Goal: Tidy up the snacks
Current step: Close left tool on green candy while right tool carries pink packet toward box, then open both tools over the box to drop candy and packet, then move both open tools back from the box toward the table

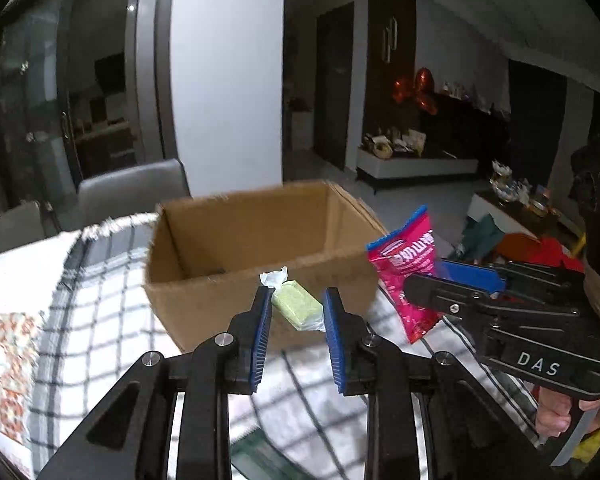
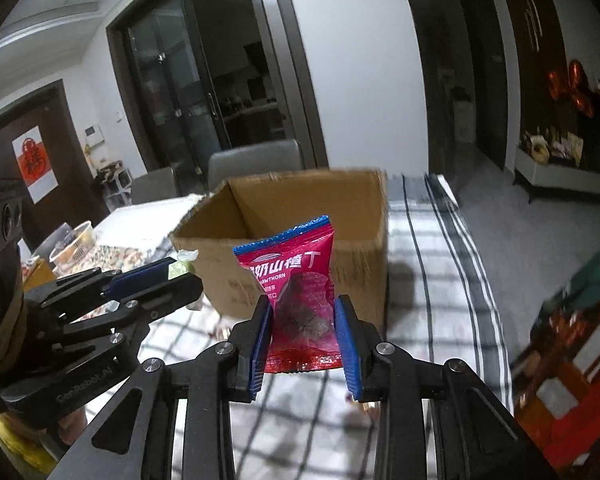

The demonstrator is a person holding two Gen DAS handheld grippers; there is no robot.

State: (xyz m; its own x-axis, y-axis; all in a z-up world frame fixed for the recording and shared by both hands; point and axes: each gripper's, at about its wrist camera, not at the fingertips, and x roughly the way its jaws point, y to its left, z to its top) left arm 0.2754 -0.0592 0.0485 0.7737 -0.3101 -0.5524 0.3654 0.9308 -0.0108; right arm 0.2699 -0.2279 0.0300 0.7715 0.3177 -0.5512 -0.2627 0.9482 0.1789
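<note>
Blue ribbed pads fill the bottom of both views, each pair closed on a snack. From the left wrist, the left hand-held gripper (image 1: 296,312) pinches a small green candy (image 1: 297,309) across its width; the wrapper's twisted white end sticks up past the left pad. From the right wrist, the right hand-held gripper (image 2: 303,320) clamps a pink hawthorn packet (image 2: 300,300) by its lower half, so the printed face stands upright and the blue serrated top edge is free above the pads.

Both snacks hang in the air just short of the near wall of an open box (image 1: 260,236), which sits on a checked cloth (image 1: 100,300) covering the desk. Neither snack has crossed the rim yet. The box floor that shows looks bare, though most of it is hidden behind the near wall.

Holding each item low and at its edges likely keeps the bulk of it forward of the fingers, so it can drop cleanly once over the opening. The two tools come in side by side, near each other but not touching, which suggests both pieces are meant for the same box. A dark green wrapper (image 1: 252,452) lies on the cloth below the left tool, blurred; it may be another snack waiting.
</note>
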